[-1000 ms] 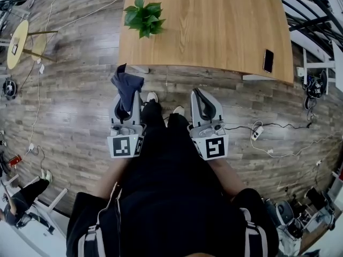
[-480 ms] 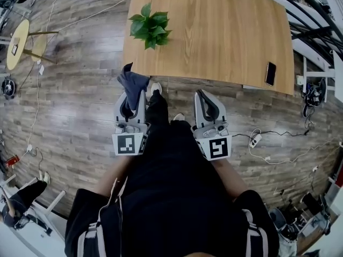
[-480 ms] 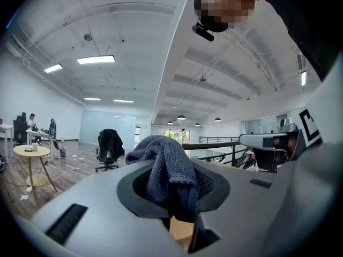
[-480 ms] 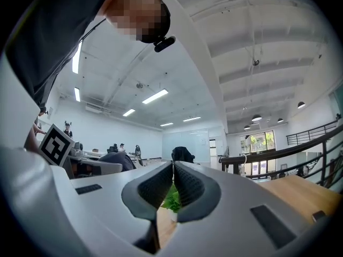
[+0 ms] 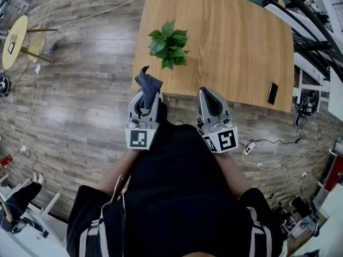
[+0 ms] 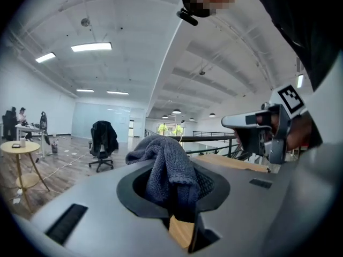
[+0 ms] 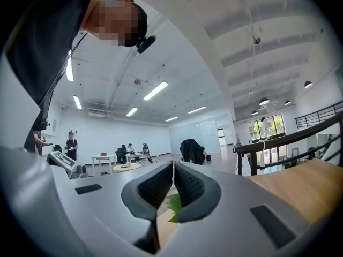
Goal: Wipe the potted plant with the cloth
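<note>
The potted plant (image 5: 169,43), a small bush of green leaves, stands near the near-left corner of the wooden table (image 5: 236,36). A dark blue-grey cloth (image 5: 148,83) sticks up from my left gripper (image 5: 147,96), which is shut on it just short of the table's near edge, below the plant. In the left gripper view the cloth (image 6: 167,171) bulges out between the jaws. My right gripper (image 5: 208,99) is shut with nothing in it, at the table edge to the right of the plant. A few leaves (image 7: 172,205) peek through under its jaws.
A black phone (image 5: 273,92) lies near the table's right edge. Cables and a power strip (image 5: 247,147) trail on the wood floor to the right. A round yellow side table (image 5: 15,33) stands far left. An office chair (image 6: 103,142) with a jacket is further back.
The person has stepped toward the table. Both grippers have come forward to its near edge, the left one still with the cloth in it. The plant now lies just ahead of them.
</note>
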{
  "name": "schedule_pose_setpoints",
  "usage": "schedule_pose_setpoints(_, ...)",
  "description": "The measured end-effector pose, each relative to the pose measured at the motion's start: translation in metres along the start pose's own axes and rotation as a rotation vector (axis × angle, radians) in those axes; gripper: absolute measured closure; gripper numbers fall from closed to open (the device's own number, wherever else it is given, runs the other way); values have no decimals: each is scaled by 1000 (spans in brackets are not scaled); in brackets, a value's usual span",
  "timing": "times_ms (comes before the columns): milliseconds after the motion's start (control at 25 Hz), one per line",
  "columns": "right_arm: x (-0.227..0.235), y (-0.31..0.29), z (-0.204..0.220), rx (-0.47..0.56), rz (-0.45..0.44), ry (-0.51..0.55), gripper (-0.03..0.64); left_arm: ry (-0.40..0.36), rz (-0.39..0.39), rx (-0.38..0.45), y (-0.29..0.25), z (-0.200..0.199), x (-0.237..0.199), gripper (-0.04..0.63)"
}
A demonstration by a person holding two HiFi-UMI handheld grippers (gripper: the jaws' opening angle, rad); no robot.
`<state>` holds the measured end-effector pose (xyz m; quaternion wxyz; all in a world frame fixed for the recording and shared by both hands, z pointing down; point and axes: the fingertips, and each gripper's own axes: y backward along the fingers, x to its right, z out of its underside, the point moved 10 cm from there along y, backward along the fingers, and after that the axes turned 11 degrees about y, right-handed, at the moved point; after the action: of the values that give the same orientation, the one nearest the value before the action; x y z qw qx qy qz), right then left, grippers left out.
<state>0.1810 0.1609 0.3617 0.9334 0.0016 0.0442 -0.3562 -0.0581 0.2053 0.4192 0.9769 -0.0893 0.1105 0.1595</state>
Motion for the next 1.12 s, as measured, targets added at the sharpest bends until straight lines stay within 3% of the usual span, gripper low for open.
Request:
schedule_pose_setpoints(280,-6,-46,10,-62,38,-12,597,6,53,-94,-30,27,-60,488)
schedule_pose_setpoints(480,8,-59,27,-122,74,-31,595,35,44,-151,-53,55,-92,488)
schedule_pose_setpoints(560,15,-61,40,-143,71,-8,595,84,74,-201,-64,69,-102,488)
schedule_pose_setpoints(680,24,-65,68,-182,67,42,595,261,157,-295,-86,91,-121,488)
schedule_pose_setpoints(760,32,-64,91,-214,76,23,595,339,151,-337,-95,106,-131,488)
schedule_pose_setpoints(880,45,-72,126,-272,37,16,591,273,125,-400,-108,123,-141,488)
schedule_pose_setpoints(920,49,-78,139,-297,2,24,555,236,119,-422,-114,129,-145,488)
schedule_pose_setpoints(960,52,-84,153,-327,-37,34,442,204,113,-444,-120,131,-148,488)
schedule_pose_setpoints(1000,55,-91,166,-360,-75,48,408,175,110,-462,-126,131,-151,487)
schedule_pose_setpoints(1120,53,-109,203,-462,-191,107,401,87,120,-499,-145,135,-162,486)
